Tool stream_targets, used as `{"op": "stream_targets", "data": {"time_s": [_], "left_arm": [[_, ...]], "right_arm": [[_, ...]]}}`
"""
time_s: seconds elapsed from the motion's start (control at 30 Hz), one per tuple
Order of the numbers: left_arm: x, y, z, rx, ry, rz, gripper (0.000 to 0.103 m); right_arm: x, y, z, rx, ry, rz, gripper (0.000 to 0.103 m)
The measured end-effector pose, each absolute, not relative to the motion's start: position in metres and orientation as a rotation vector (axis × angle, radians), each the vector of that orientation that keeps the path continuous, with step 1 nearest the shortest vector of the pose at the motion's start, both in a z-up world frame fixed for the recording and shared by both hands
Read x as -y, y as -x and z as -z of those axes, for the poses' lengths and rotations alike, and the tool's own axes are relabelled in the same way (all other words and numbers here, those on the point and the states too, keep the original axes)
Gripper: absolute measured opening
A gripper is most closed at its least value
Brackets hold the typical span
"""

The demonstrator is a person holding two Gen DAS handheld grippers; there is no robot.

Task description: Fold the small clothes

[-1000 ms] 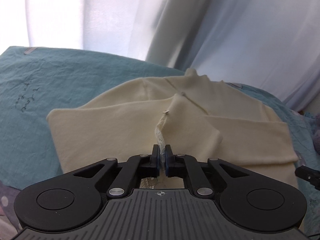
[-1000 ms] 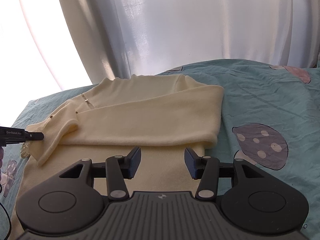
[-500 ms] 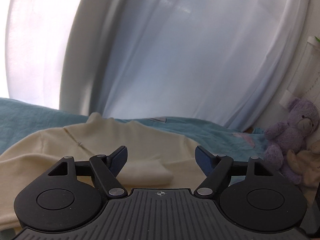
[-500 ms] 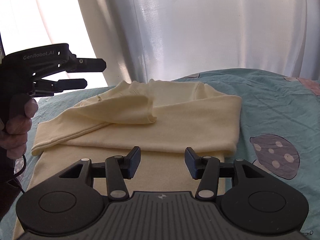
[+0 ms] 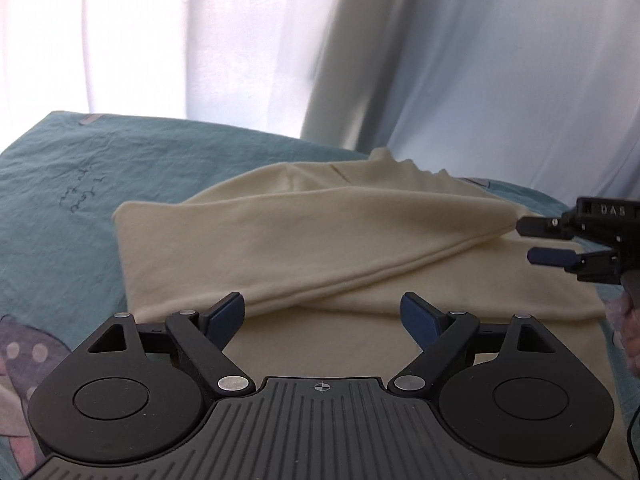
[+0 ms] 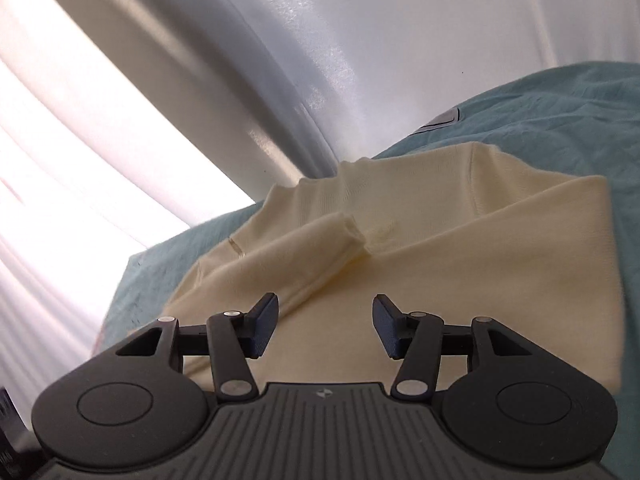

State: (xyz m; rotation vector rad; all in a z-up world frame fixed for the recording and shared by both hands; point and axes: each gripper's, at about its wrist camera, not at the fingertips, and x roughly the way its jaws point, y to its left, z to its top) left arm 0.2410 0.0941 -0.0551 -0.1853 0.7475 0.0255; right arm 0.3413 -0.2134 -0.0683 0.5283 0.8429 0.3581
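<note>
Hovering over the cream sweater (image 5: pixel 304 240), the left tongs (image 5: pixel 323 314) have nothing between their blue pads and their jaws are opening wider. The garment lies on the teal bedsheet (image 5: pixel 60 208), just ahead of and below those tongs, with both sleeves laid across its body. From the right wrist view the right tongs (image 6: pixel 325 326) are also empty, jaws opening, the sweater (image 6: pixel 440 272) spread directly beyond them and one sleeve's cuff (image 6: pixel 352 236) resting ahead of the left pad. In the left wrist view the right tongs (image 5: pixel 536 240) come in from the right side, close to the sleeve's fold at the garment's right edge, though whether a pad touches cloth there is hard to call.

By the look of it, the sleeve folding is done and the body fold is the step coming up. That next move likely calls for both tongs to go down to the near hem, one at each corner, pinch through the layers without dragging the sleeves loose, and carry the hem away toward the collar.

Counting up: one sweater, two sleeves folded in, two tongs, one bedsheet with at least one spotted purple print (image 5: pixel 24 360), and pale curtains (image 5: pixel 440 60) behind.
</note>
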Motion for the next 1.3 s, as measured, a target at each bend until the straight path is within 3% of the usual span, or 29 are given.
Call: {"op": "stream_targets", "data": {"time_s": [0.17,0.23,0.27,0.3,0.37,0.7,0.83,0.9,1.1,1.23,1.27,1.3], "left_arm": [[-0.103,-0.233,0.061,-0.756,0.203,-0.052,0.090],[-0.104,-0.232,0.062,-0.756,0.206,-0.065,0.090],[-0.106,-0.233,0.062,-0.760,0.209,-0.072,0.090],[-0.107,-0.233,0.064,-0.764,0.213,-0.078,0.090],[-0.110,-0.233,0.065,-0.777,0.217,-0.095,0.089],[-0.126,-0.241,0.074,-0.811,0.245,-0.189,0.082],[-0.127,-0.243,0.073,-0.805,0.264,-0.184,0.082],[-0.126,-0.245,0.073,-0.808,0.256,-0.183,0.083],[-0.120,-0.251,0.075,-0.814,0.229,-0.174,0.083],[-0.115,-0.256,0.077,-0.815,0.193,-0.185,0.083],[-0.114,-0.256,0.077,-0.816,0.186,-0.192,0.083],[-0.114,-0.257,0.076,-0.815,0.183,-0.204,0.083]], "right_arm": [[0.205,-0.373,0.084,-0.855,-0.556,-0.310,0.052],[0.204,-0.376,0.089,-0.843,-0.602,-0.313,0.036],[0.202,-0.377,0.090,-0.834,-0.624,-0.318,0.021],[0.201,-0.378,0.091,-0.828,-0.632,-0.313,0.013],[0.199,-0.379,0.089,-0.801,-0.630,-0.301,0.006],[0.247,-0.295,0.027,-0.563,-0.592,-0.282,0.005],[0.271,-0.269,0.050,-0.664,-0.516,-0.169,0.006],[0.284,-0.269,0.073,-0.758,-0.586,-0.139,0.012],[0.292,-0.279,0.081,-0.751,-0.677,-0.140,0.021],[0.274,-0.298,0.084,-0.800,-0.632,-0.148,0.019],[0.272,-0.302,0.084,-0.803,-0.620,-0.146,0.006],[0.269,-0.304,0.080,-0.793,-0.600,-0.143,0.006]]}}
